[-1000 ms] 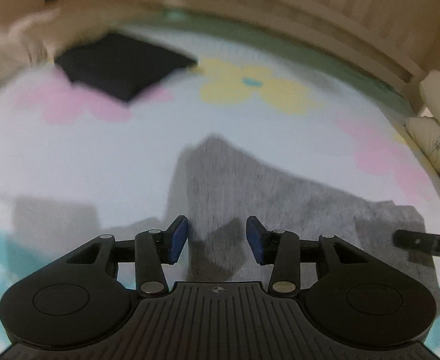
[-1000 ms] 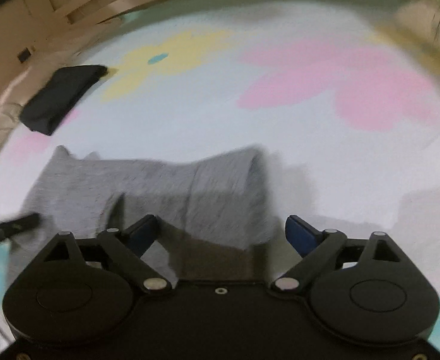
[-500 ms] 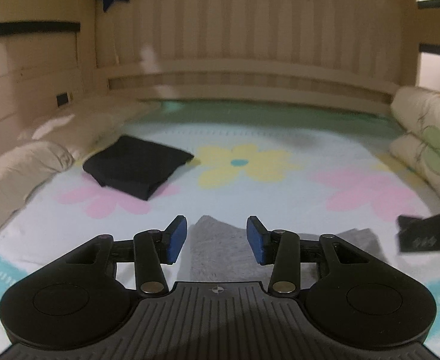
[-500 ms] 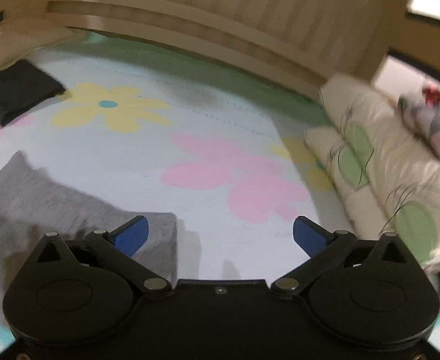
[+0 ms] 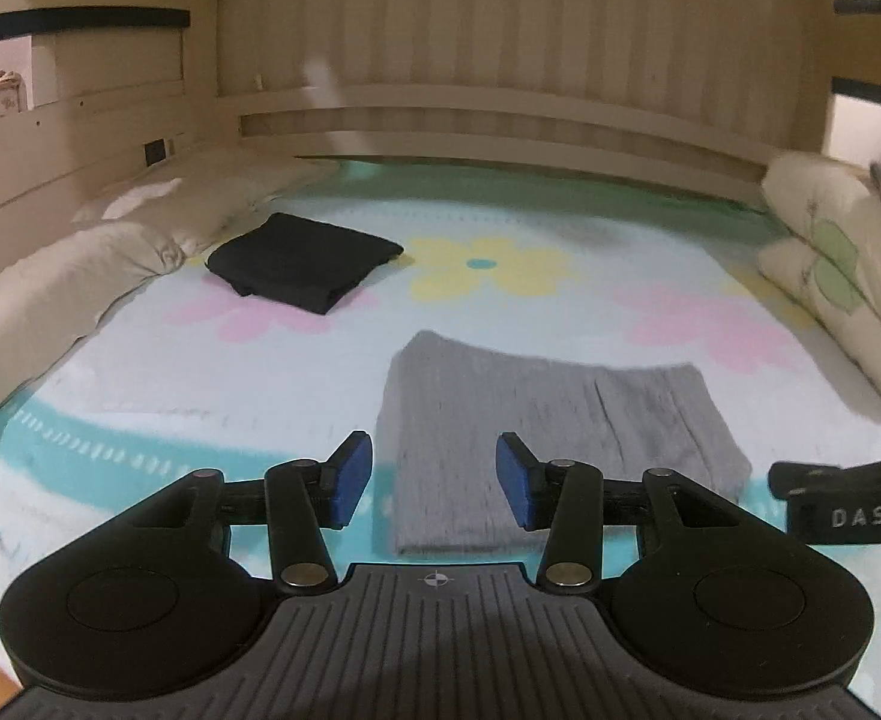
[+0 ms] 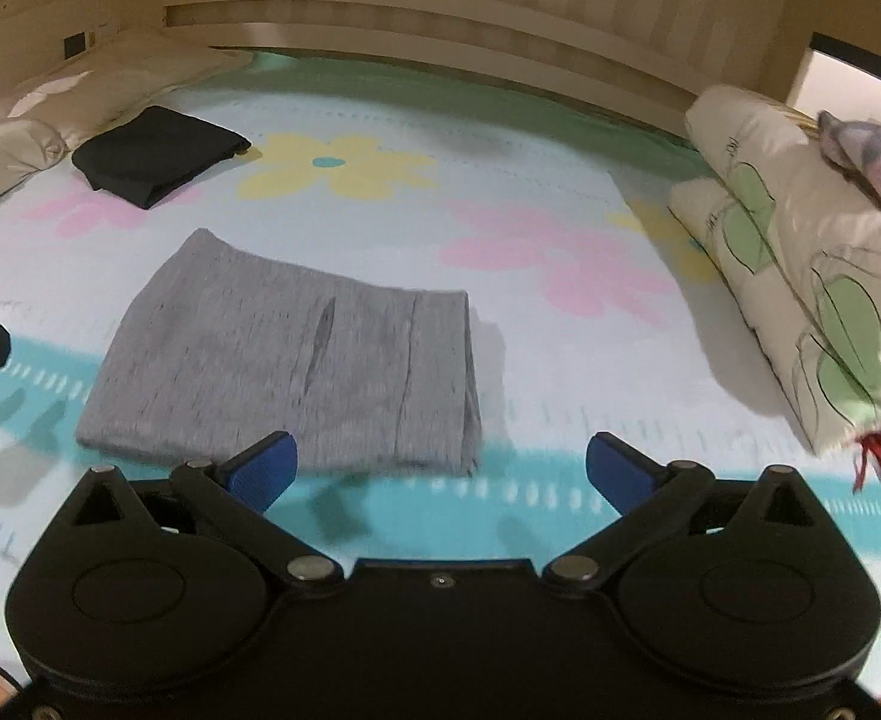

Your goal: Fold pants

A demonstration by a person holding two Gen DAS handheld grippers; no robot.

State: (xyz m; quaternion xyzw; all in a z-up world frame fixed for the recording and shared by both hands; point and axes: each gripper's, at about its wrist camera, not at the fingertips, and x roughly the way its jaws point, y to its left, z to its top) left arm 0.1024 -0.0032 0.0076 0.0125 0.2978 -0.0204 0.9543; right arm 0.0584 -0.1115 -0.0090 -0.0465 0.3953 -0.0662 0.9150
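The grey pants [image 5: 536, 420] lie folded into a flat rectangle on the flowered bed sheet [image 5: 260, 372]; in the right wrist view the grey pants [image 6: 296, 360] sit just beyond the fingers. My left gripper [image 5: 434, 480] hovers above the near edge of the pants, jaws partly apart with nothing between them. My right gripper [image 6: 440, 468] stands wide open over the sheet in front of the pants, holding nothing. The right gripper's finger [image 5: 848, 504] shows at the right edge of the left wrist view.
A folded black garment [image 5: 302, 267] lies at the far left of the bed. Beige pillows [image 5: 50, 300] line the left side, and flower-printed pillows [image 6: 800, 276] are stacked on the right with a patterned cloth [image 6: 872, 162] on top. A slatted headboard [image 5: 500, 60] closes the far end.
Both grippers have pulled back and risen from the pants, so the whole folded rectangle now shows. The right jaws have spread a little wider. The pants stay flat on the sheet.
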